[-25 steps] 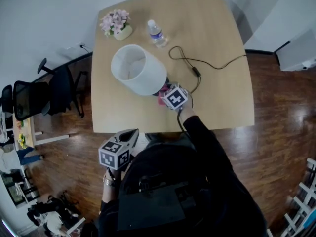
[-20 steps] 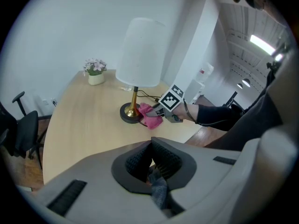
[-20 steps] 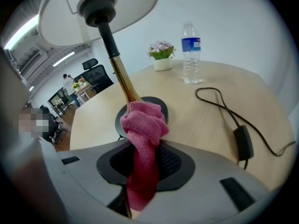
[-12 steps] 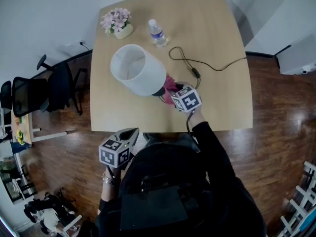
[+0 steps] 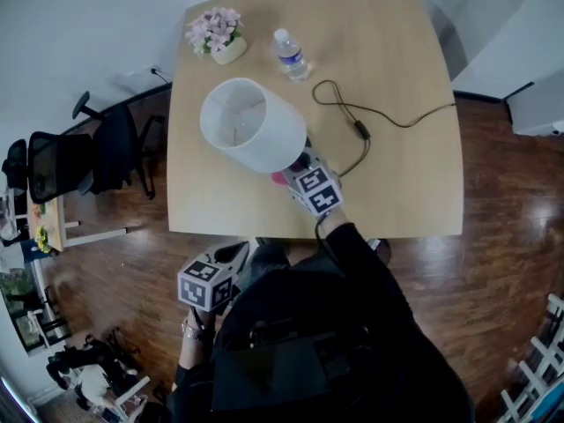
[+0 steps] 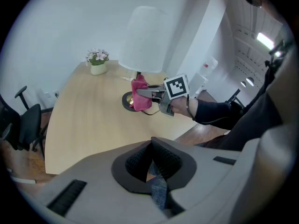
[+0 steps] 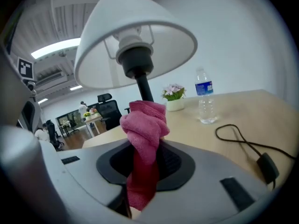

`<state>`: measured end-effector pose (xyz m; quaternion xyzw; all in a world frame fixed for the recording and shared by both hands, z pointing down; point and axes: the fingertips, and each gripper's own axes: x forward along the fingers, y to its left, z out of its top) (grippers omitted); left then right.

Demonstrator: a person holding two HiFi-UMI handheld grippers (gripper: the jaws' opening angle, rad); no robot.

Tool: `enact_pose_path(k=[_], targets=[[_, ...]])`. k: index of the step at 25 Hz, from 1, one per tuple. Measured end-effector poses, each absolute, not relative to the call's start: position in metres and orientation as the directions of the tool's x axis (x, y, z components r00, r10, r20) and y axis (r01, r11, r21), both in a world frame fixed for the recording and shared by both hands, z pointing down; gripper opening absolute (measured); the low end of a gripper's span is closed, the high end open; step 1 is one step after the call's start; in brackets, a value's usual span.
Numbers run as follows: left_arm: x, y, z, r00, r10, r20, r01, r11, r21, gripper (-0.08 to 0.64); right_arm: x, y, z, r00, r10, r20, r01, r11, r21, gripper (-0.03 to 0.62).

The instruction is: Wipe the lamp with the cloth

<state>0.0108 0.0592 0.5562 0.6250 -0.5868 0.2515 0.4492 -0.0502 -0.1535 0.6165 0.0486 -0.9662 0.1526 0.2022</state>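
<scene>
Right gripper [image 7: 145,157] fingers pinch bunched pink cloth [image 7: 142,122] by white-shaded table lamp [image 7: 135,36]'s stem; shoving may topple it. Left gripper [image 6: 152,164] closed, empty.

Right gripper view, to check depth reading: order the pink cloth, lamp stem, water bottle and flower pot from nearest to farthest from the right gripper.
1. pink cloth, clamped in the jaws of the right gripper.
2. lamp stem, centre, just behind the cloth.
3. water bottle, farther off to the right.
4. flower pot, left of the bottle, farthest back.
</scene>
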Motion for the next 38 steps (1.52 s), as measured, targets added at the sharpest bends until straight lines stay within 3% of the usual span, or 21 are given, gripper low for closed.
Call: enact_pose_path(k=[10, 16, 20, 23, 29, 34, 38], targets=[[-0.070, 0.066, 0.563, 0.329, -0.576, 0.748, -0.934, -0.079, 0.350, 0.003, -0.037, -0.159, 0.681, -0.662, -0.224, 0.716, -0.472, 0.866, -0.165, 0.103], [-0.142, 0.089, 0.563, 0.421, -0.580, 0.697, -0.903, -0.197, 0.382, 0.003, -0.017, -0.158, 0.689, -0.467, -0.367, 0.804, -0.693, 0.717, -0.074, 0.104], [-0.172, 0.104, 0.574, 0.493, -0.541, 0.682, -0.870, -0.278, 0.408, 0.003, 0.002, -0.142, 0.694, -0.293, -0.367, 0.883, -0.783, 0.622, -0.001, 0.101], [-0.183, 0.116, 0.578, 0.540, -0.503, 0.674, -0.841, -0.332, 0.427, 0.003, -0.003, -0.117, 0.678, -0.334, -0.417, 0.845, -0.809, 0.587, -0.030, 0.101], [-0.195, 0.120, 0.579, 0.570, -0.471, 0.674, -0.819, -0.398, 0.414, 0.003, -0.059, -0.119, 0.604, -0.492, -0.649, 0.580, -0.796, 0.605, 0.002, 0.103], [-0.191, 0.115, 0.560, 0.532, -0.486, 0.693, -0.843, -0.380, 0.381, 0.003, -0.086, -0.148, 0.607, -0.553, -0.628, 0.548, -0.799, 0.586, -0.135, 0.103], [-0.199, 0.123, 0.556, 0.466, -0.458, 0.757, -0.874, -0.371, 0.314, 0.003, -0.084, -0.155, 0.636, -0.514, -0.623, 0.590, -0.839, 0.509, -0.194, 0.103]])
